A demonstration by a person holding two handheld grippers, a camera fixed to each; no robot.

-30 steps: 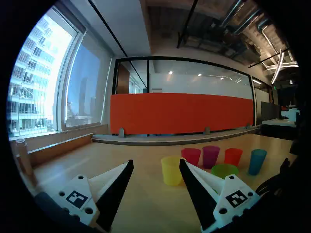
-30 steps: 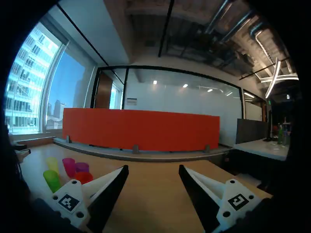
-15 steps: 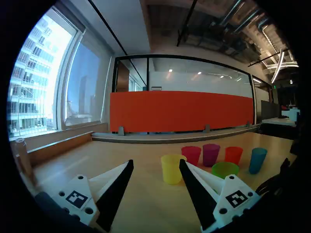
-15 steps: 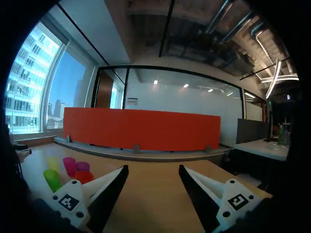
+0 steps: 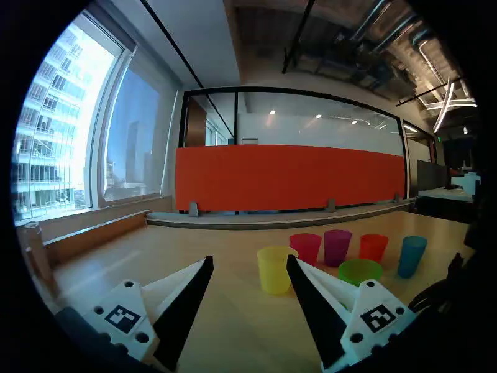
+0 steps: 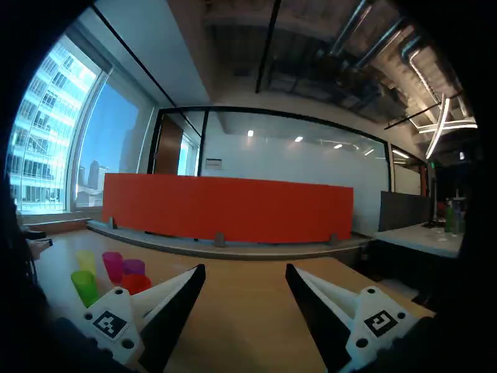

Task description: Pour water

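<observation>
Several coloured plastic cups stand on a wooden table (image 5: 236, 323). In the left gripper view the yellow cup (image 5: 274, 270) is nearest, just beyond my open left gripper (image 5: 248, 266), a little right of its middle. Behind it stand a red cup (image 5: 305, 248), a purple cup (image 5: 337, 247), an orange cup (image 5: 373, 247), a blue cup (image 5: 412, 256) and a low green cup (image 5: 359, 271). In the right gripper view the cups sit at far left: green (image 6: 84, 287), yellow (image 6: 86, 261), pink (image 6: 113, 267), purple (image 6: 133, 267), orange (image 6: 135, 283). My right gripper (image 6: 245, 272) is open over bare table, holding nothing.
An orange partition (image 5: 289, 177) runs along the table's far edge. Large windows (image 5: 56, 143) and a wooden ledge (image 5: 93, 233) lie to the left. A second desk (image 6: 416, 239) with bottles stands at the right in the right gripper view.
Both views have tilted down very slightly, so the cups and partition sit a touch higher. Both grippers stay open and nothing on the table has moved.
</observation>
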